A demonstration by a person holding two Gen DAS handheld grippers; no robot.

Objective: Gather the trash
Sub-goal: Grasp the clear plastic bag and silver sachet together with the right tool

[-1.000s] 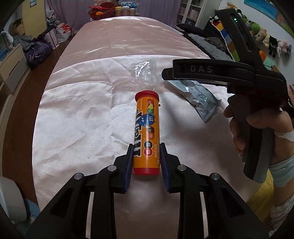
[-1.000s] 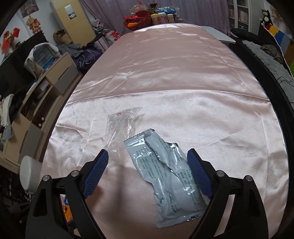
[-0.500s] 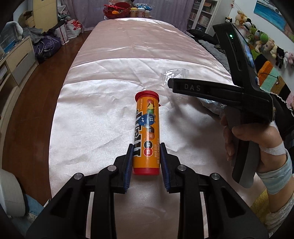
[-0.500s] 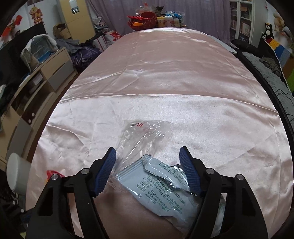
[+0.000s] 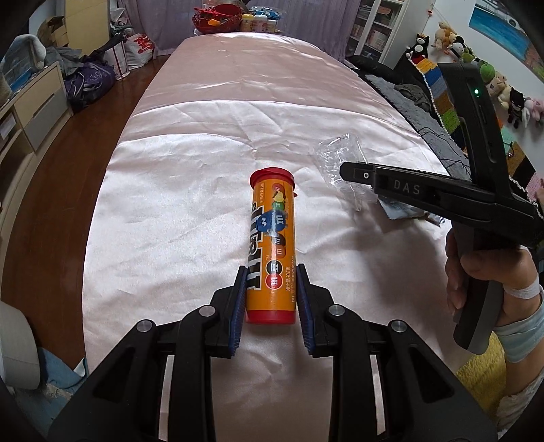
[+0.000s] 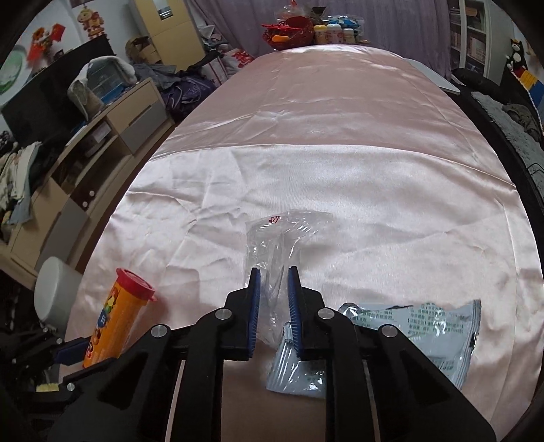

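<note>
Nearest to us, the left gripper (image 5: 271, 299) has its blue pads pressed against the base of the orange candy tube (image 5: 271, 251), gripping low so the red-capped end points away over the pink satin cloth (image 5: 190, 190). My read is that the tube is held clear of the cloth, though I cannot be sure it isn't resting on it.

Just to the right, the right gripper (image 6: 274, 306) has its pads drawn close together around the clear plastic wrapper (image 6: 282, 238), pinching the near end of the crumpled film while the rest trails forward on the cloth. The silver-blue snack packet (image 6: 425, 329) lies flat just beside and partly under that gripper, seemingly left for another pass.

Far off at the table's end sit a red basket (image 6: 289, 29) and small bottles (image 6: 335, 34), well apart from the trash.
</note>
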